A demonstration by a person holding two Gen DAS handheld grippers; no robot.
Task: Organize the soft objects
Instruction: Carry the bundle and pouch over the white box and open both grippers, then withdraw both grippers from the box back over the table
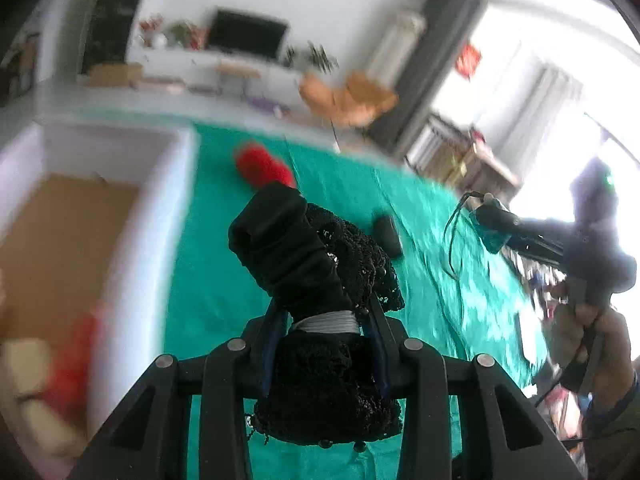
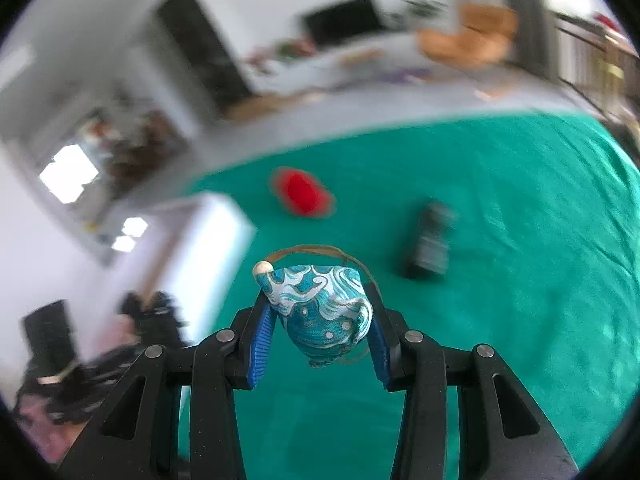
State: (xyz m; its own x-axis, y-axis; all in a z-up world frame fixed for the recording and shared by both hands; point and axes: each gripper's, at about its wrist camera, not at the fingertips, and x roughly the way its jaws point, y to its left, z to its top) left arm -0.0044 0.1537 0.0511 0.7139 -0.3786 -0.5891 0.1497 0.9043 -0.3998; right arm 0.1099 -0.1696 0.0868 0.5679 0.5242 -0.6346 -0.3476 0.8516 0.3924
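Note:
My left gripper is shut on a black bundle of lace and cloth with a grey band around its middle, held above the green cloth. My right gripper is shut on a teal and white patterned pouch with a brown cord and a pale bead, also lifted off the cloth. In the left wrist view the right gripper shows at the right, held by a hand. A red fluffy object and a small dark object lie on the cloth ahead.
A white box with a brown floor stands at the left on the cloth; blurred red and cream things lie in its near corner. Beyond the table are a TV cabinet, an orange chair and bright windows.

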